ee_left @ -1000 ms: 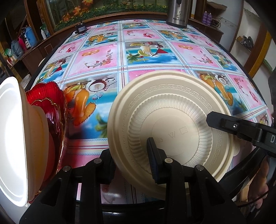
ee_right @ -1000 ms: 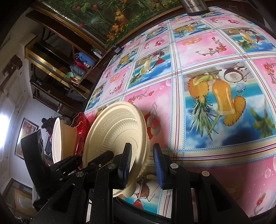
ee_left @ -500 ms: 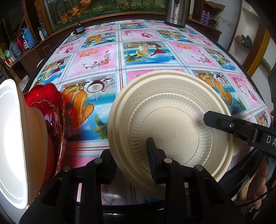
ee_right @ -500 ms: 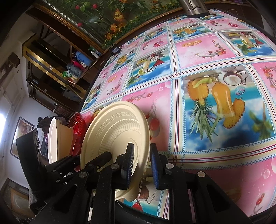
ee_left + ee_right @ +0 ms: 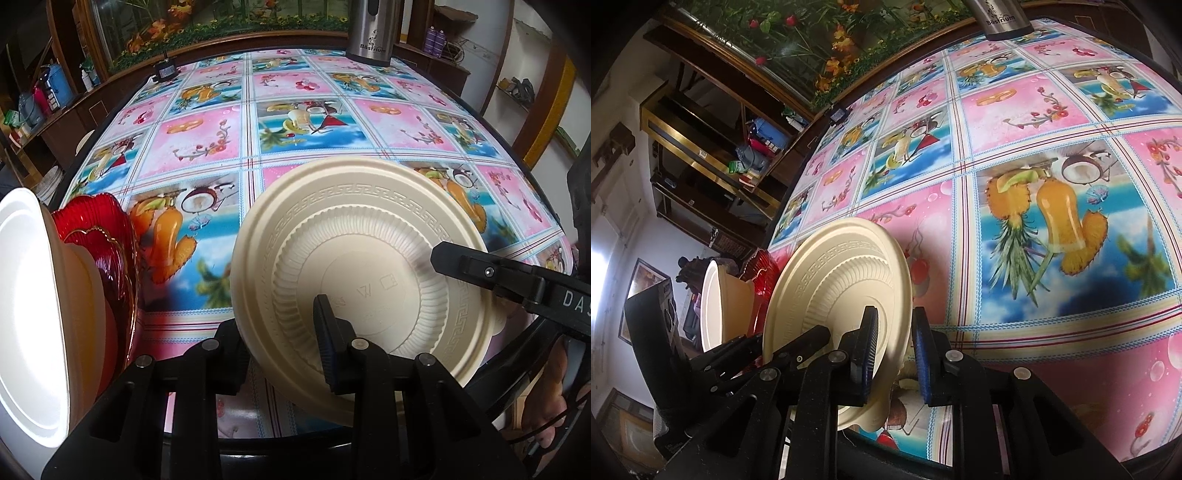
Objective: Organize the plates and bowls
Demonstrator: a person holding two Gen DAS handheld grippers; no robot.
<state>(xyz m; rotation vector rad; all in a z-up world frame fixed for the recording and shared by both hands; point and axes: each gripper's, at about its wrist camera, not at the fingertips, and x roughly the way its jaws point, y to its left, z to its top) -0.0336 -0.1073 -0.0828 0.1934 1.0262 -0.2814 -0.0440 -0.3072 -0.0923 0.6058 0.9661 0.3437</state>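
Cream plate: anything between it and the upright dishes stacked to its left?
Nothing visible. Only bare tablecloth shows in the gap between the cream plate and the red glass dish, the nearest of that stack.

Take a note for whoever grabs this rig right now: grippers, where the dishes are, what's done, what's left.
Left hand-held gripper: shut on the cream plate rim, plate tilted over the table's near edge.
Right hand-held gripper: straddles the same rim; contact unclear.
White bowl and red dish: bunched together left of the plate.
Done: plate picked up.
Left: probably add it to that group.
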